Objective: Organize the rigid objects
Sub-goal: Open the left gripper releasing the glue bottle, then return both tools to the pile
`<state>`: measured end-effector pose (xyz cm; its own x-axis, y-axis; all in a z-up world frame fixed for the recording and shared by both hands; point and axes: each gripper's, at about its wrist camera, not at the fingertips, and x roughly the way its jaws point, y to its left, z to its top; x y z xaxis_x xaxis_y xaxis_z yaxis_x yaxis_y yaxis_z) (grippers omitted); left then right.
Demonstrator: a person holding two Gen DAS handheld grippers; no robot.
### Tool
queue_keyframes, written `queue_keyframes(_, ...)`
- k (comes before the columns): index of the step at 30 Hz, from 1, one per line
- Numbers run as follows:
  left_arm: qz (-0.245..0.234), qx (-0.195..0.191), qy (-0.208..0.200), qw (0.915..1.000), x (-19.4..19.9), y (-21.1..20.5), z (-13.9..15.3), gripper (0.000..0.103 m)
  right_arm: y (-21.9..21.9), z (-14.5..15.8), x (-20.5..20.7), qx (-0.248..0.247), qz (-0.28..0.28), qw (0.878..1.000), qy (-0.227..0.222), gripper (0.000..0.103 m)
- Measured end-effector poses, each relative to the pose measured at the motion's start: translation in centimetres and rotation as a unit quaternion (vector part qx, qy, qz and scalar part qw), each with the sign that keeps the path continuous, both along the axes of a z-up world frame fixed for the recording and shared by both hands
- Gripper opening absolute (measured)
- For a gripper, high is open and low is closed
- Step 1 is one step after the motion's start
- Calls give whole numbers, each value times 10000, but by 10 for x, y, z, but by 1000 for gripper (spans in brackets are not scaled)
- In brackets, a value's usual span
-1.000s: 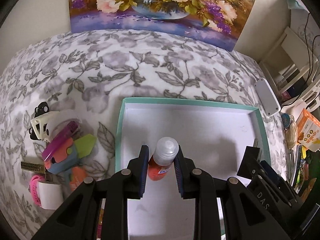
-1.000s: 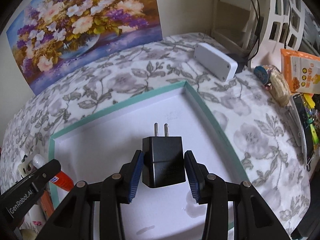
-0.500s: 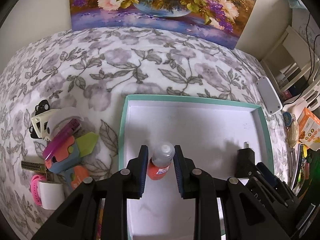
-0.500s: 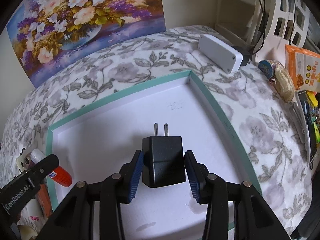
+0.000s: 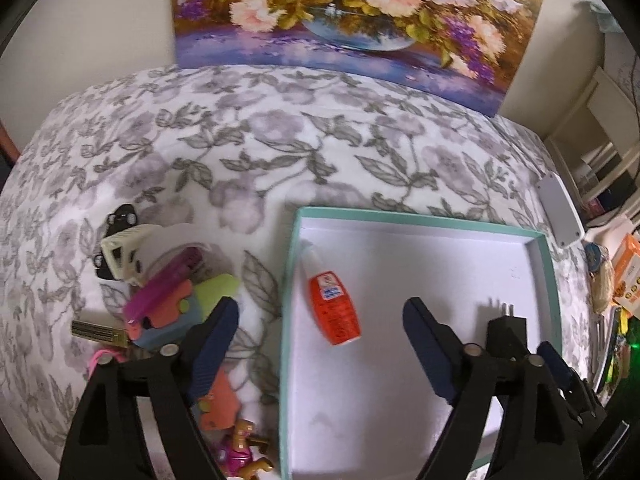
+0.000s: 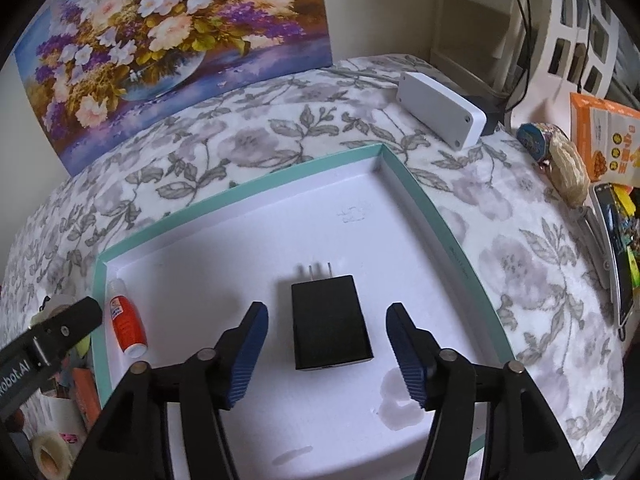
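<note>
White lettering "obot.AI", cut off at the edge, on the left hand-held gripper; other labels are too blurred to read.

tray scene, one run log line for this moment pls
left hand-held gripper open | right hand-held gripper open | glue bottle, charger lying in tray

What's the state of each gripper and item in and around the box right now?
left gripper: open, holding nothing.
right gripper: open, holding nothing.
glue bottle: lying flat in the box, by its left wall.
black charger: lying flat in the box, prongs pointing away.
teal box: open-topped, on the floral cloth.
toy pile: outside the box, to its left.
</note>
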<state>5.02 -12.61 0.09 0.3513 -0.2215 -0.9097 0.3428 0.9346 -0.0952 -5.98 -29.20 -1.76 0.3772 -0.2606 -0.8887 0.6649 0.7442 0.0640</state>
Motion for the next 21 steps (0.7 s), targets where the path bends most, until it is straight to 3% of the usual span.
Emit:
queue_keyframes(13,635,439,145,9969,17,32,-13,91,7,-4,4,-70,174,9998,68,87)
queue_keyframes(16,725,483,144,9961,18,38,-13,91,7,-4,4,4,168,9999,20,102)
queue_keyframes(21,844,534,251,9947,21,46,-13,92,9,-3,5,64,229,9997,-38,103)
